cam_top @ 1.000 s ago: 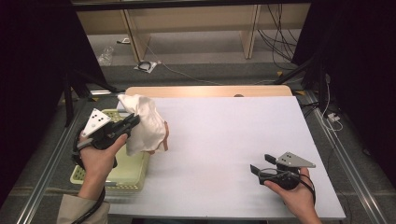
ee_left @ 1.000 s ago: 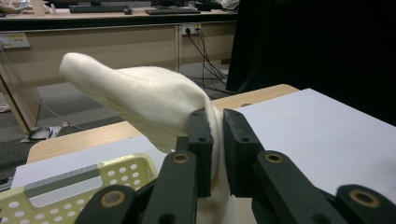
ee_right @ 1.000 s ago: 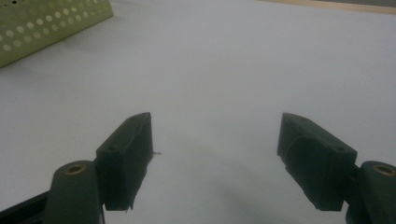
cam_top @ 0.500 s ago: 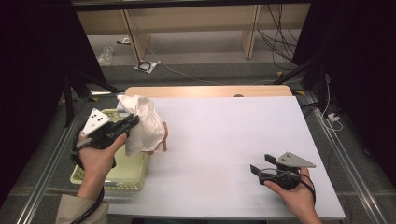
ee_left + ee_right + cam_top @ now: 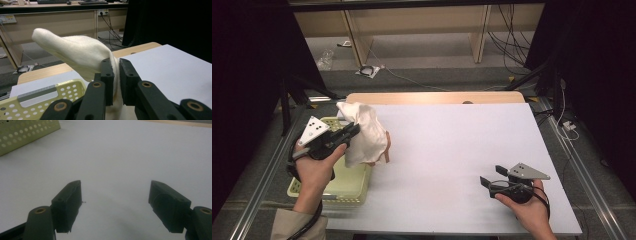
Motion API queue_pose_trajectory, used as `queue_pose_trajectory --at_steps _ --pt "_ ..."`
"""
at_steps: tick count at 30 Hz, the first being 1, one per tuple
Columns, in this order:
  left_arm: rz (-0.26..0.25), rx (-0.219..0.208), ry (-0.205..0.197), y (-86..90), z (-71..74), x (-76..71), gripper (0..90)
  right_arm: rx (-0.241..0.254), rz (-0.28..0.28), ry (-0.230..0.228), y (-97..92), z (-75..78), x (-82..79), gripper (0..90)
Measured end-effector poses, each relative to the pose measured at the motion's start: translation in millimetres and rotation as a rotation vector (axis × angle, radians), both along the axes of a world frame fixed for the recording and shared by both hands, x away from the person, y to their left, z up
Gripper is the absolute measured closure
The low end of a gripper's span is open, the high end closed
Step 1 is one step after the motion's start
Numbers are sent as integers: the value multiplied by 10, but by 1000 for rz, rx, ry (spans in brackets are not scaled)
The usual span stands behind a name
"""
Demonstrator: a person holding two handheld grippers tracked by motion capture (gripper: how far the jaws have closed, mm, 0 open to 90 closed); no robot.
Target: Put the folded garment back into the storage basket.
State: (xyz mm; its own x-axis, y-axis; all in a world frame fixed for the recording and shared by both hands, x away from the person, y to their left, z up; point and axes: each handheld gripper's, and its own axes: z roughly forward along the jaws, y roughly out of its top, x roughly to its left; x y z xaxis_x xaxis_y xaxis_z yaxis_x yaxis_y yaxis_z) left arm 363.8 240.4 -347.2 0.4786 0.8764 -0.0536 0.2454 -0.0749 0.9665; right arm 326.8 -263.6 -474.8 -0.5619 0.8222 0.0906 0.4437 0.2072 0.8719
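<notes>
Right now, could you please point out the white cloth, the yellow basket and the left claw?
white cloth [image 5: 364, 131], high view, middle of the hanging fabric.
yellow basket [image 5: 343, 200], high view, near rim.
left claw [image 5: 116, 72], left gripper view, between its fingertips.

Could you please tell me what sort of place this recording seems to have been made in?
Probably a lab or office workroom set up for recording: a white-topped table framed by black curtains, loose cables on the grey floor, and wooden desks with wall sockets behind.

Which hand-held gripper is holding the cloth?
The left hand-held gripper, beside the yellow basket, is shut on the white cloth; the right hand-held gripper is open.
</notes>
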Motion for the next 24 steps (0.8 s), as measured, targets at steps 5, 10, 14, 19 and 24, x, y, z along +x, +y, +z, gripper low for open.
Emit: queue_pose_trajectory --at_steps 5,10,14,19,24 --pt "1 5 5 8 -3 2 817 -6 0 3 -4 2 -1 275" --pt "2 6 9 15 -3 3 817 -1 0 0 0 0 1 275" --pt "1 10 14 22 -6 4 817 -2 0 1 -1 0 0 275" --pt "1 10 19 29 -4 4 817 -2 0 -2 -2 0 1 275" --pt "1 12 23 38 -6 5 817 -2 0 -2 -2 0 1 275"
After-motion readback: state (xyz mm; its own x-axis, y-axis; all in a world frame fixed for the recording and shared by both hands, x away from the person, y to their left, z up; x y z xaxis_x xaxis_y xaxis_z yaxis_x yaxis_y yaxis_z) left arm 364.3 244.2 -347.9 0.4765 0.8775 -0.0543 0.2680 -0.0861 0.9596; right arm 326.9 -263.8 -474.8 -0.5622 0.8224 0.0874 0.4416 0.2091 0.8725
